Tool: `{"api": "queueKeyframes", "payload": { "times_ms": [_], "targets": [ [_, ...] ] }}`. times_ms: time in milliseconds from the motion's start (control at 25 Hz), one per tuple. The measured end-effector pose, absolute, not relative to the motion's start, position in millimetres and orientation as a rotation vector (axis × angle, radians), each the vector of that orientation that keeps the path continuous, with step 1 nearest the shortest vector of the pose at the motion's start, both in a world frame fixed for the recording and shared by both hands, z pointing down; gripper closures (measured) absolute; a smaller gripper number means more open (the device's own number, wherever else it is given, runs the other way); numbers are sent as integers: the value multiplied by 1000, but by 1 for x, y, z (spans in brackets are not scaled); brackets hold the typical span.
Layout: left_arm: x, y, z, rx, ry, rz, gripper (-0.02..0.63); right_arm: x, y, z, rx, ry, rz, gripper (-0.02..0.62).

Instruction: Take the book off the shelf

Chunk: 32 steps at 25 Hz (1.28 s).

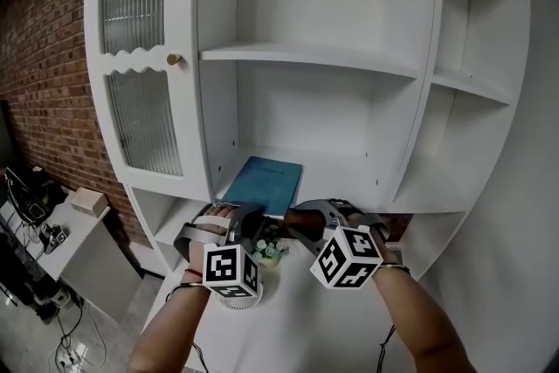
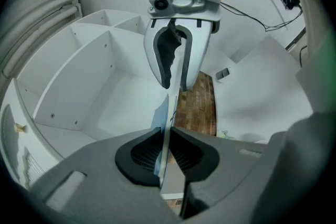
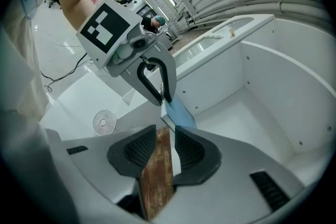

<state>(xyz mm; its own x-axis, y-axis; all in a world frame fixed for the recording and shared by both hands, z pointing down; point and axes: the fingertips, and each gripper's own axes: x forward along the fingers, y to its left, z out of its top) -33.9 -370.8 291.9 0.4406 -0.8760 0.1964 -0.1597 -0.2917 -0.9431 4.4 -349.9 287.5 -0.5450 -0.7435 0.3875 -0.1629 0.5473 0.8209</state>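
A thin blue book [image 1: 266, 182] lies flat on the lower shelf [image 1: 349, 162] of a white cabinet, its near end sticking out over the shelf's front edge. My left gripper [image 1: 249, 223] is at that near end. In the left gripper view the book [image 2: 158, 122] runs edge-on between the jaws of the left gripper [image 2: 164, 139], which are shut on it. My right gripper [image 1: 293, 221] faces it from the other side and shows there too [image 2: 176, 81]. In the right gripper view the right gripper [image 3: 165, 136] stands open round the book's edge [image 3: 181, 113], opposite the left gripper [image 3: 163, 99].
The cabinet has a ribbed glass door with a brass knob [image 1: 175, 59] at the left and bare shelves above and to the right. Under my grippers sit a small flower pot [image 1: 269, 251] and a round white fan [image 3: 105, 122] on a white top. A brick wall [image 1: 44, 57] stands at the left.
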Motion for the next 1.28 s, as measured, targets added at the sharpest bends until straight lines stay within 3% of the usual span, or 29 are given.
{"api": "queueKeyframes", "payload": {
  "times_ms": [920, 1280],
  "targets": [
    [-35, -334, 286, -1778, 870, -863, 549, -8, -372, 291, 833, -1847, -1230, 454],
    [-41, -315, 278, -1785, 882, -785, 552, -19, -360, 281, 839, -1833, -1330, 520]
  ]
}}
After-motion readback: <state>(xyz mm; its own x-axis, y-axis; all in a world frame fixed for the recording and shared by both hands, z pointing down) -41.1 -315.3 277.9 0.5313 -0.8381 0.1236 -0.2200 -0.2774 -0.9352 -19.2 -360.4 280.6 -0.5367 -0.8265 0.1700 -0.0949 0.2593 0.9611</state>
